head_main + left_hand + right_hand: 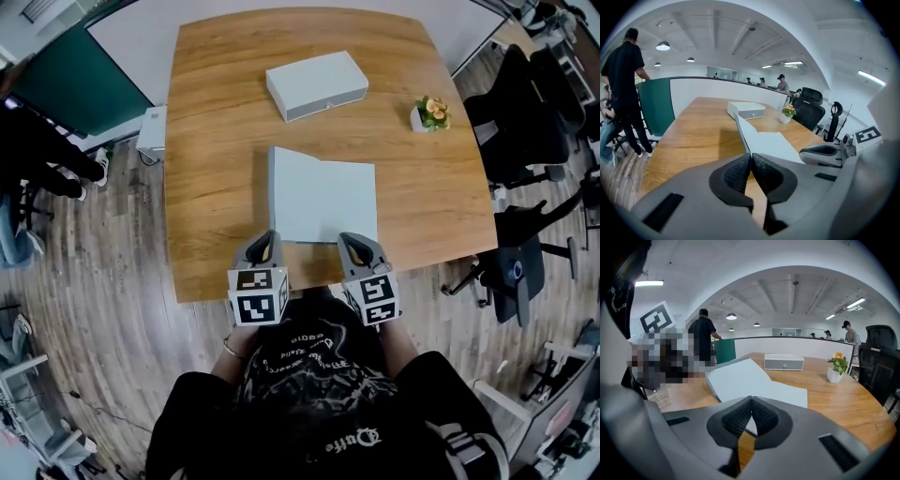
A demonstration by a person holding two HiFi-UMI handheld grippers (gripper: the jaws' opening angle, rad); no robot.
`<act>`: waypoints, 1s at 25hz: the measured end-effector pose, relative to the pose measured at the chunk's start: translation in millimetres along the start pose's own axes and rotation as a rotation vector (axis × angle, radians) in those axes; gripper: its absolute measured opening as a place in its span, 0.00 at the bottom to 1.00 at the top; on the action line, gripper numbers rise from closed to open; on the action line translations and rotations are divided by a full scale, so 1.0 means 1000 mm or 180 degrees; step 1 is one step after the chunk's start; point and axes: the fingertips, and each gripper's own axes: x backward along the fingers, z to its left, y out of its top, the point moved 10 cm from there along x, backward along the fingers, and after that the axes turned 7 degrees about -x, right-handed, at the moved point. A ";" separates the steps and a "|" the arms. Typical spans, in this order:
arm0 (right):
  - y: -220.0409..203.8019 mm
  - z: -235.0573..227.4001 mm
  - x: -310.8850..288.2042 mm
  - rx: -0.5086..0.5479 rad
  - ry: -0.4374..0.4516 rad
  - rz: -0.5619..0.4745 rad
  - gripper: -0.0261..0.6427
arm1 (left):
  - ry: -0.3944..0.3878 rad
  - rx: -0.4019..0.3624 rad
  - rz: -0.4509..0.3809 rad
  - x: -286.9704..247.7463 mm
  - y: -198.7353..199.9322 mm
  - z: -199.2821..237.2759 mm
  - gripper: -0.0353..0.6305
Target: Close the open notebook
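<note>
A pale grey-white notebook lies open on the wooden table, near its front edge. Its right half lies flat. Its left cover stands raised, and in the left gripper view its thin edge runs straight into the meeting jaws. My left gripper is shut on that cover's near corner. My right gripper is shut with nothing in it, and its tips sit at the near edge of the flat right page. The tilted cover fills the left of the right gripper view.
A white box sits further back on the table, and a small potted plant stands at the right. Black office chairs line the table's right side. A person in black stands beside a green partition at the left.
</note>
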 end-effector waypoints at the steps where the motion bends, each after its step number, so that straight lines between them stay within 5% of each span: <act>1: -0.001 0.000 0.001 -0.0033 -0.0006 -0.0002 0.05 | -0.0014 -0.0046 -0.0024 0.001 0.002 -0.003 0.11; 25: -0.002 -0.042 0.044 -0.0279 -0.0278 -0.0370 0.05 | -0.0371 -0.0277 -0.0429 0.006 0.032 -0.073 0.11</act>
